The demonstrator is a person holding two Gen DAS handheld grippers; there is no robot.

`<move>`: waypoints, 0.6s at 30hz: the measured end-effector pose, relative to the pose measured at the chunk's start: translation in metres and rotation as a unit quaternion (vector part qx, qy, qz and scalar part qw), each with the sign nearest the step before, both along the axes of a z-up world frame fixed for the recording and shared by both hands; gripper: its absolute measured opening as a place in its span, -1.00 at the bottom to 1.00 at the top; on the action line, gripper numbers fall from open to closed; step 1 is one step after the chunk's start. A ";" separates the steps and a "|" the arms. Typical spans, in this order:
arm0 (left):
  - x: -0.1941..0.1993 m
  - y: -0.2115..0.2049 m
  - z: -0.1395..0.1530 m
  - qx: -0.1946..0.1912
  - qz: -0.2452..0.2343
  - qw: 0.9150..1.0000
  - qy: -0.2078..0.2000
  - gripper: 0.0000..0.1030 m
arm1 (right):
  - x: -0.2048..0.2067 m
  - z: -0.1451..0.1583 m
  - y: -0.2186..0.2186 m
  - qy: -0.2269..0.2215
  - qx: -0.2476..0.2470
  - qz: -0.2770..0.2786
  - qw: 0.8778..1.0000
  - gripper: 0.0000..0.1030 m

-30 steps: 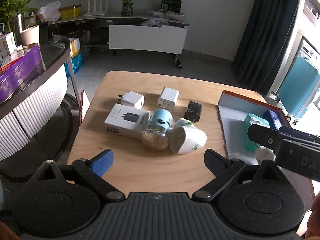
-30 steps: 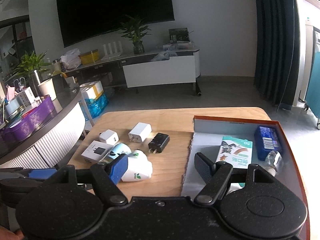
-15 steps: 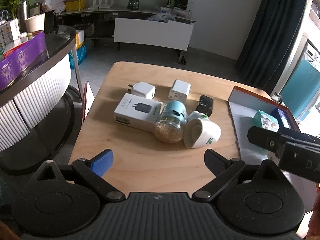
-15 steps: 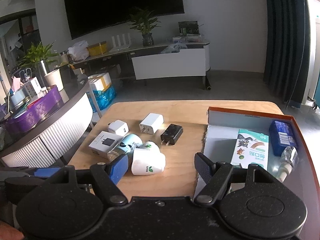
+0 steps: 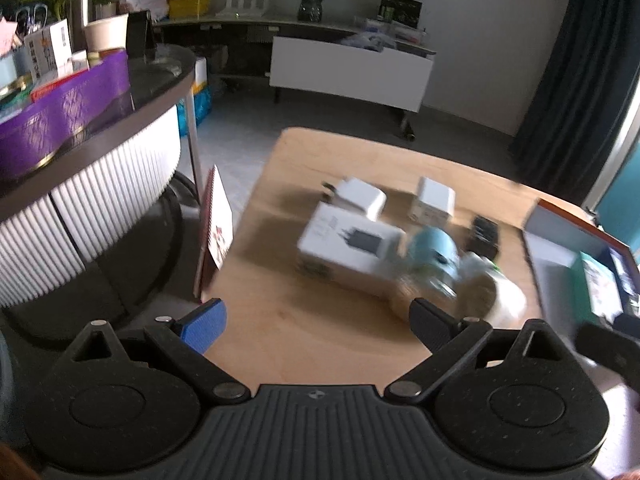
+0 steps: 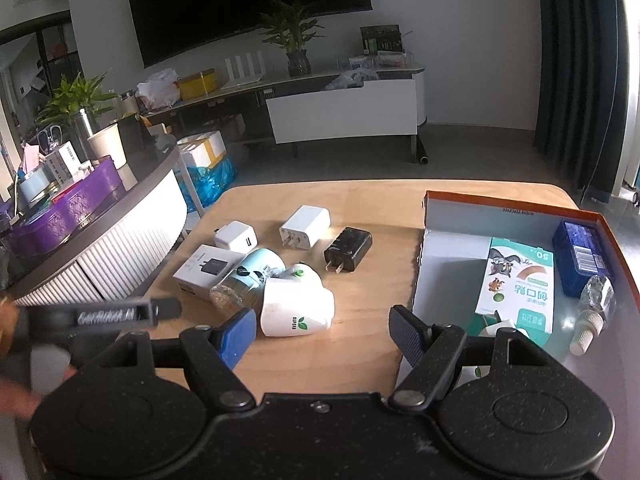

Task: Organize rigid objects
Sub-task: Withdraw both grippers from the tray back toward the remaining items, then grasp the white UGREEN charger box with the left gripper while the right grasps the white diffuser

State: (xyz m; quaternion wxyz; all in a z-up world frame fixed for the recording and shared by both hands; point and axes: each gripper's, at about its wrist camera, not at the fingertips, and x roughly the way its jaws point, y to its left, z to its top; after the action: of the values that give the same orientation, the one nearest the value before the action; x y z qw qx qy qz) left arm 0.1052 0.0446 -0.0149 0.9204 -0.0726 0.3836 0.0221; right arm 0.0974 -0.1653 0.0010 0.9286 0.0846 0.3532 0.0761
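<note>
On the wooden table lie a white mug on its side, a glass jar with a pale blue lid, a white charger box, two white plug adapters and a black adapter. The same group shows blurred in the left wrist view, with the box and jar. An orange-rimmed box at the right holds a plaster pack, a blue pack and a small bottle. My left gripper and right gripper are open and empty, near the table's front edge.
A curved counter with a purple tray and cups stands at the left. A booklet leans at the table's left edge. A low white TV bench stands behind.
Both grippers have drawn back and risen from the table. The left view has swung left, so the objects sit further right and are blurred. Nothing was picked up.
</note>
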 end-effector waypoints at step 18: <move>0.065 -0.015 -0.030 0.005 -0.117 0.993 0.007 0.96 | 0.014 -0.016 -0.005 0.016 -0.004 0.003 1.000 0.69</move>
State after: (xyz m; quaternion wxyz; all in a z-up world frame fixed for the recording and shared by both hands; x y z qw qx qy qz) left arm 0.1702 0.0300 -0.0448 0.9141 -0.0223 0.3961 -0.0832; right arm 0.1118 -0.1700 -0.0146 0.9228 0.0813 0.3687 0.0761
